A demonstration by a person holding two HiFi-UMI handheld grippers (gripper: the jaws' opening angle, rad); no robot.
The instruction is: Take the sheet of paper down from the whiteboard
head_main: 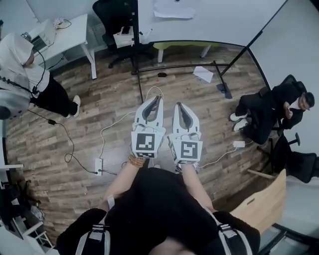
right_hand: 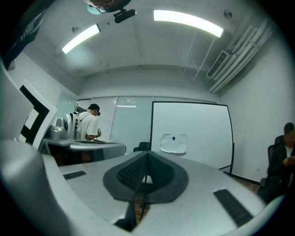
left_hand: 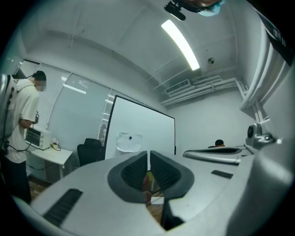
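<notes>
The white sheet of paper (head_main: 174,9) hangs on the whiteboard (head_main: 224,20), pinned near its top by a small dark magnet. It also shows in the left gripper view as the paper (left_hand: 129,142) and in the right gripper view as the paper (right_hand: 174,143), well ahead of both grippers. My left gripper (head_main: 158,98) and right gripper (head_main: 178,105) are held level side by side, pointing at the board from some distance. The left gripper (left_hand: 148,154) is shut and empty. So is the right gripper (right_hand: 146,155), with nothing between its jaws.
A black stand (head_main: 174,67) with floor legs carries the board. A loose paper sheet (head_main: 203,73), cables and a power strip (head_main: 98,167) lie on the wooden floor. A person in white (head_main: 25,64) stands by a white desk (head_main: 75,32) at left. A seated person in black (head_main: 271,107) is at right.
</notes>
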